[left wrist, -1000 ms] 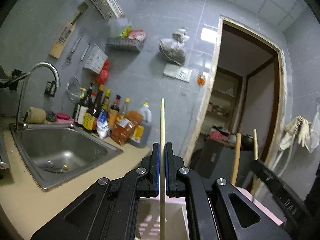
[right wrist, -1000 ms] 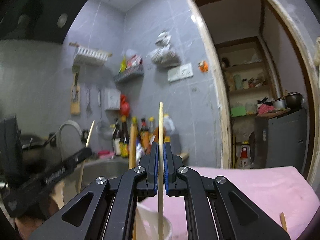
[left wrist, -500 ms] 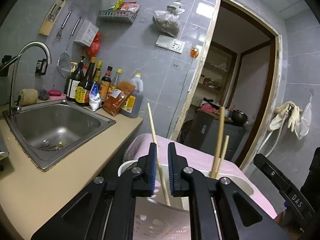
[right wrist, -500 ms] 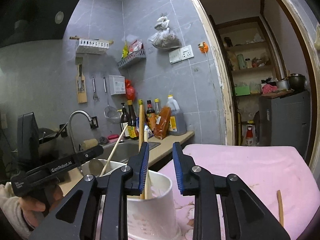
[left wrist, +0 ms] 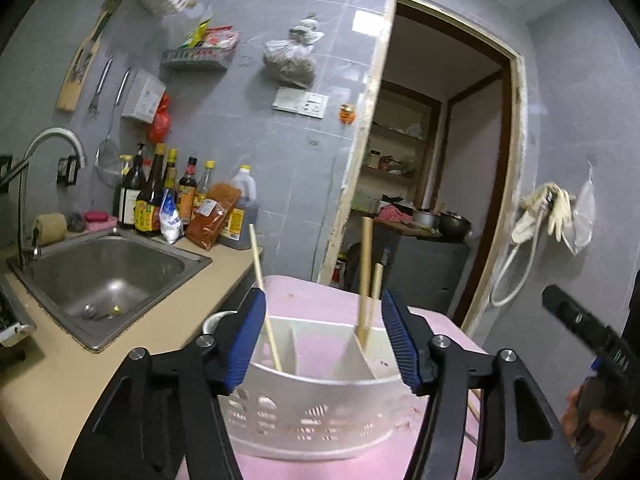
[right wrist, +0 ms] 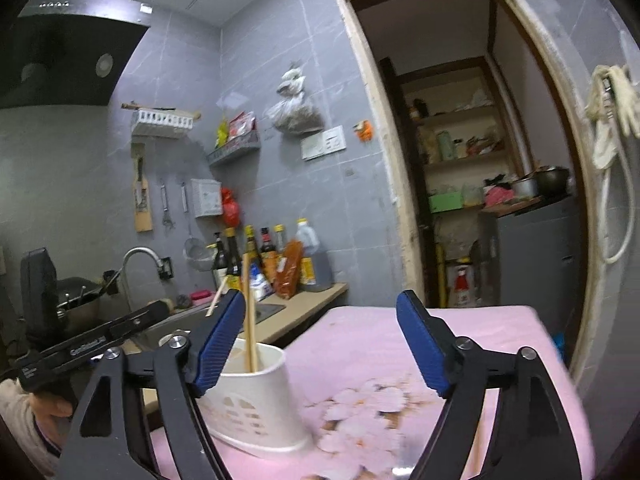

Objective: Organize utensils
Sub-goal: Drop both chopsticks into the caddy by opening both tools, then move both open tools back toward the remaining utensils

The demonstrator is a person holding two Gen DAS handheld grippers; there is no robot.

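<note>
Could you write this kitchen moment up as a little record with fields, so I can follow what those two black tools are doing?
place: pink floral cloth beside a steel sink
holder: white slotted utensil holder on the cloth
contents: one thin chopstick leaning in the left compartment, two chopsticks standing at the right
left gripper: jaws just opened, nothing gripped
right gripper: jaws just opened wide, nothing gripped
task stage: chopsticks released into the holder

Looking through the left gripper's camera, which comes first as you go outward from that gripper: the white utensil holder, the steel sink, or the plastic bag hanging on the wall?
1. White utensil holder: directly ahead of the open left gripper, on the pink cloth, chopsticks standing in it.
2. Steel sink: farther off to the left, set in the counter.
3. Plastic bag: farthest, high on the grey back wall.
</note>
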